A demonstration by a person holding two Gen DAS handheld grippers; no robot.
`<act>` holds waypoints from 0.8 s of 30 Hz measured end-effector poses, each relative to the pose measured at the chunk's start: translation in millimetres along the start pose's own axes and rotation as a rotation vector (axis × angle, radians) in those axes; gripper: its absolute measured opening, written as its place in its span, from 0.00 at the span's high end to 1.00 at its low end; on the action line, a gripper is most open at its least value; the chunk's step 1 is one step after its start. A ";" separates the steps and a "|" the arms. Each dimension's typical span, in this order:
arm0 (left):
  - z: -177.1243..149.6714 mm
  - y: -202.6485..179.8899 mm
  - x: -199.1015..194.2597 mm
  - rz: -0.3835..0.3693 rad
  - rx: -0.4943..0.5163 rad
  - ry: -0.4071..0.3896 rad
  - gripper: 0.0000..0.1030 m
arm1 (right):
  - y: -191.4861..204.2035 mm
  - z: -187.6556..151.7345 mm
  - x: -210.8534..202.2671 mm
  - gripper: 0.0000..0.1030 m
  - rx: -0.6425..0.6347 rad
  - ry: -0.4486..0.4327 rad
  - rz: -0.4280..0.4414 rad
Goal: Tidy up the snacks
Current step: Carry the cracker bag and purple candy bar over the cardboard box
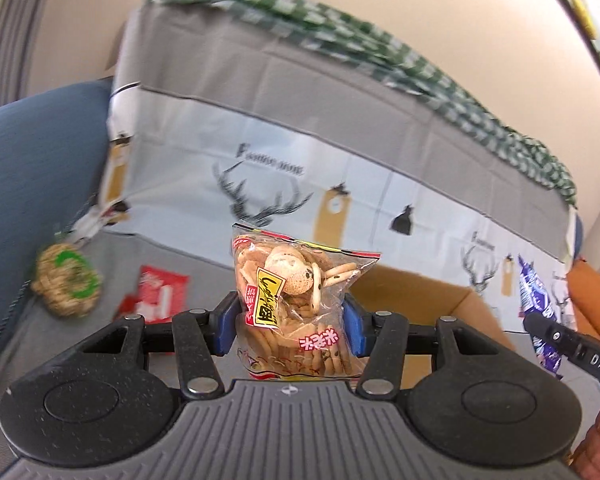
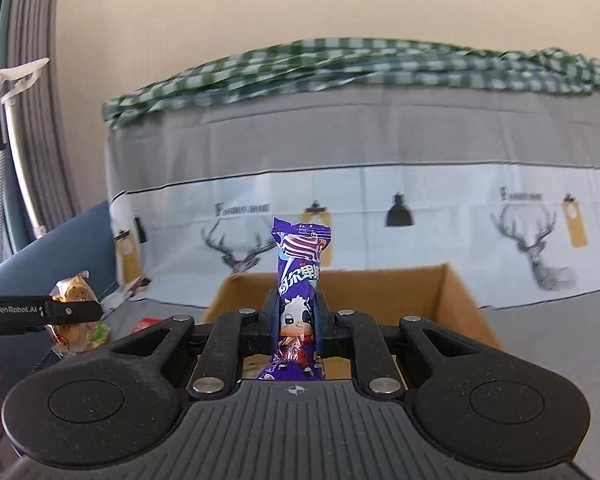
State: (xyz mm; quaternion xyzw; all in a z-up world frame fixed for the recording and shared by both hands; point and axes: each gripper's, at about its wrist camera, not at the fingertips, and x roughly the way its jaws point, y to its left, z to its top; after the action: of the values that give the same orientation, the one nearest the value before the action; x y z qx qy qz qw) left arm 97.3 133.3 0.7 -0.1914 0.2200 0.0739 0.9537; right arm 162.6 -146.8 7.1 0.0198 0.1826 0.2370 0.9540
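- Nearest the left wrist camera, the left gripper pinched a clear bag of biscuits between its blue pads, the bag standing upright and held off the surface.
- Nearest the right wrist camera, the right gripper pinched a purple candy packet printed with a cartoon cow, upright, its lower end cut off behind the gripper body.
- An open cardboard box stood just beyond the right gripper; the packet was held in front of its near edge. The box floor was hidden by the gripper, so its contents could not be determined.
- From the left wrist view the same cardboard box lay behind and to the right of the biscuit bag, its interior likewise screened.
- Loose on the grey surface at left: a round snack in green-marked wrapping, blurred, and a red packet, partly hidden by the left gripper.
- Printing on the red packet was unreadable.
- A grey and white cloth with antler and lamp prints covered the sofa back behind the box, with a green checked cloth along its top.
- A blue cushion sat at far left.
- A grey curtain hung at the left edge.
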 end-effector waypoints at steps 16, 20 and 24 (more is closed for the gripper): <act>-32.0 -113.7 24.5 -0.191 0.233 -0.050 0.44 | -38.9 -11.5 -11.0 0.84 -0.035 0.008 -0.096; -36.7 -120.5 28.5 -0.220 0.229 -0.048 0.44 | -39.5 -13.1 -9.8 0.84 -0.037 0.016 -0.105; -37.1 -120.1 30.6 -0.228 0.210 -0.045 0.44 | -36.8 -13.7 -7.8 0.84 -0.043 0.023 -0.106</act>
State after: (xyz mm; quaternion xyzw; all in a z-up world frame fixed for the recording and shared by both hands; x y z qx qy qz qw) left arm 137.1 10.3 -3.9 -0.1125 0.1822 -0.0539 0.9753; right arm 167.6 -183.7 -7.6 -0.0130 0.1893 0.1904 0.9632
